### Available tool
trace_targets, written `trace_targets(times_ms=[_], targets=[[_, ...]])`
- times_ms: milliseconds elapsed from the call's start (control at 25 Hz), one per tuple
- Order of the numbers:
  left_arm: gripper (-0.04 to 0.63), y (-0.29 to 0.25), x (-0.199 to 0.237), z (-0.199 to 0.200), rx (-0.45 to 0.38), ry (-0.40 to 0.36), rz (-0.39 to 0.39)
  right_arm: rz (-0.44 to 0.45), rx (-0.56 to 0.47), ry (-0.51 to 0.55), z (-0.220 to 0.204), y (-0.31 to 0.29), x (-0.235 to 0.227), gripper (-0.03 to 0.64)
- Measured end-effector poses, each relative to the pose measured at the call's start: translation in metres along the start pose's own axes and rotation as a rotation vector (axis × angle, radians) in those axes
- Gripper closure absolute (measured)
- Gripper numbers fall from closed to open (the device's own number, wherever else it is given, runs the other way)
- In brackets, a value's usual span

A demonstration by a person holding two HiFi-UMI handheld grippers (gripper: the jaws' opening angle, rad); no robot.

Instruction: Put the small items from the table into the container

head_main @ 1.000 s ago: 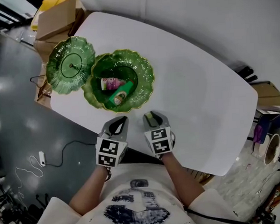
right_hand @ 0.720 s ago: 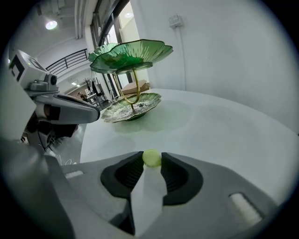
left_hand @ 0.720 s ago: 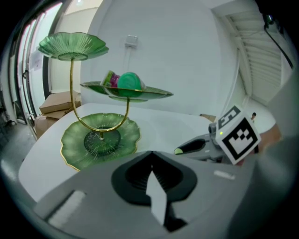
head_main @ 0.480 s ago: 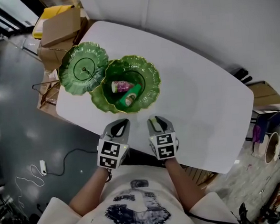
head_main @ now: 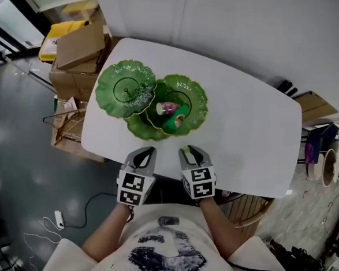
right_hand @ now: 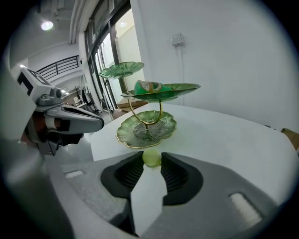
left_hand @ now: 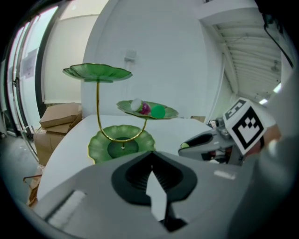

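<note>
A three-tier green leaf stand is on the white table (head_main: 251,138), with a top tier (head_main: 126,89), a middle tier (head_main: 191,96) and a bottom tier (head_main: 140,129). On the middle tier lie a pink-and-white item (head_main: 169,108) and a green one (head_main: 176,119). My right gripper (right_hand: 151,161) is shut on a small yellow-green ball (right_hand: 151,158), held at the jaw tips in front of the bottom tier (right_hand: 145,128). My left gripper (left_hand: 152,163) is shut and empty. Both hover side by side over the table's near edge, short of the stand (left_hand: 121,144).
Cardboard boxes (head_main: 79,45) and a yellow object (head_main: 55,38) are stacked on the floor beyond the table's far left corner. A wire rack (head_main: 67,124) stands beside the table's left edge. A white wall runs behind the table.
Both grippers have risen and drawn back from the stand, which now looks smaller and farther off. The ball stays between the right jaws. The left jaws stay shut.
</note>
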State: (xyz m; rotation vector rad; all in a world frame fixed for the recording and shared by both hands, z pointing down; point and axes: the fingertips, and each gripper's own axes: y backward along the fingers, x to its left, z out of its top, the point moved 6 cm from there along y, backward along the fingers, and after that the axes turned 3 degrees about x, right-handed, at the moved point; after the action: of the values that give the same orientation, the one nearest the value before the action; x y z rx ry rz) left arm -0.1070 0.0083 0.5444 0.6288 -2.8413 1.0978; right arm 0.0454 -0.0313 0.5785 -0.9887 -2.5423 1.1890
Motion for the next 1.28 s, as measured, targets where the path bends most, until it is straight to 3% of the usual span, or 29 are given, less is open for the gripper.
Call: trace_targets(times_ms=[760,1280], targets=[[0.606,0.076,0.061,-0.004,-0.08,-0.11,-0.094,-0.119,-0.123,-0.066,0.031,0.024,0.105,0.502],[0.606,0.078,0.051,0.017,-0.122,-0.138,-0.132,-0.167,-0.19,-0.064,0.055,0.048,0.101,0.502]])
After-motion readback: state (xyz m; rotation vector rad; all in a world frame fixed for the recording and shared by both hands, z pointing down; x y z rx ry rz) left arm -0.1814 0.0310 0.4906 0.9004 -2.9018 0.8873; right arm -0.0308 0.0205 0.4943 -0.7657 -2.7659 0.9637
